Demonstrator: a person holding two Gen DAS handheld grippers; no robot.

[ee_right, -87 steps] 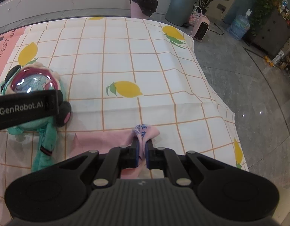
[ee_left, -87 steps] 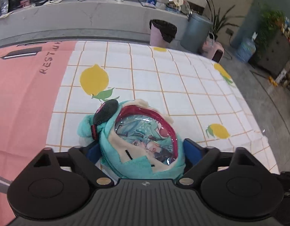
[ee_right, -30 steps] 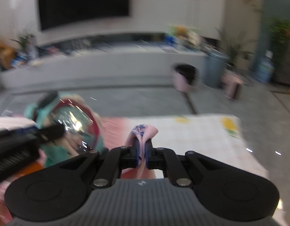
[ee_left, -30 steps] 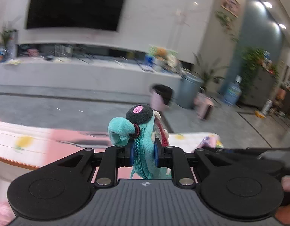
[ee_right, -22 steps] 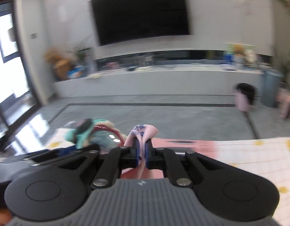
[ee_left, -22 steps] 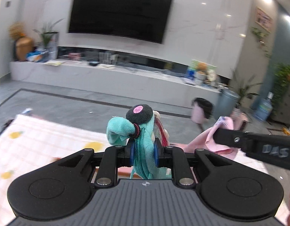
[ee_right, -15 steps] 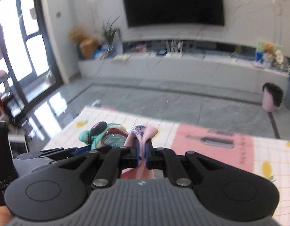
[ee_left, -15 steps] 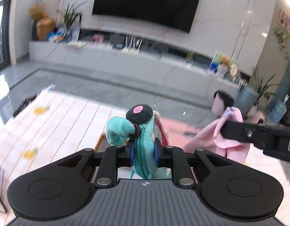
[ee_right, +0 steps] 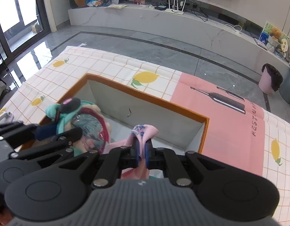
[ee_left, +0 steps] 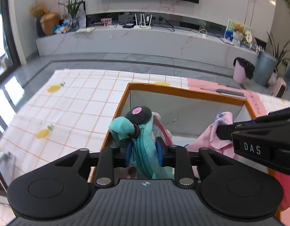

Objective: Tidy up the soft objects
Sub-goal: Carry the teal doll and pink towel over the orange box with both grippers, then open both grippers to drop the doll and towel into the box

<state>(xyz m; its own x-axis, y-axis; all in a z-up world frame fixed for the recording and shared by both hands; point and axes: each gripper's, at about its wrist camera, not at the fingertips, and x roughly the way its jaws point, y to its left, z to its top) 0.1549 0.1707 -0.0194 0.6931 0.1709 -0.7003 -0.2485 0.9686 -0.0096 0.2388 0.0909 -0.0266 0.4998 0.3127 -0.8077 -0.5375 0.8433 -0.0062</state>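
Both loads now hang over the orange-rimmed box (ee_right: 145, 96) mid-table: the left hand-held gripper (ee_left: 144, 148), jaws just easing apart, barely holds the teal plush bag (ee_left: 143, 131), the right hand-held gripper (ee_right: 141, 147) pinches the pink cloth (ee_right: 143, 131), so release looks imminent

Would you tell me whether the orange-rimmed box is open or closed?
Open: the orange-rimmed box shows no lid, and its pale inner walls are visible from above.

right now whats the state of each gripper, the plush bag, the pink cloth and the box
left gripper: jaws have just been opening, plush bag between them
right gripper: shut on pink cloth
plush bag: hanging over the box
pink cloth: pinched, hanging over the box
box: open-topped, floor mostly hidden
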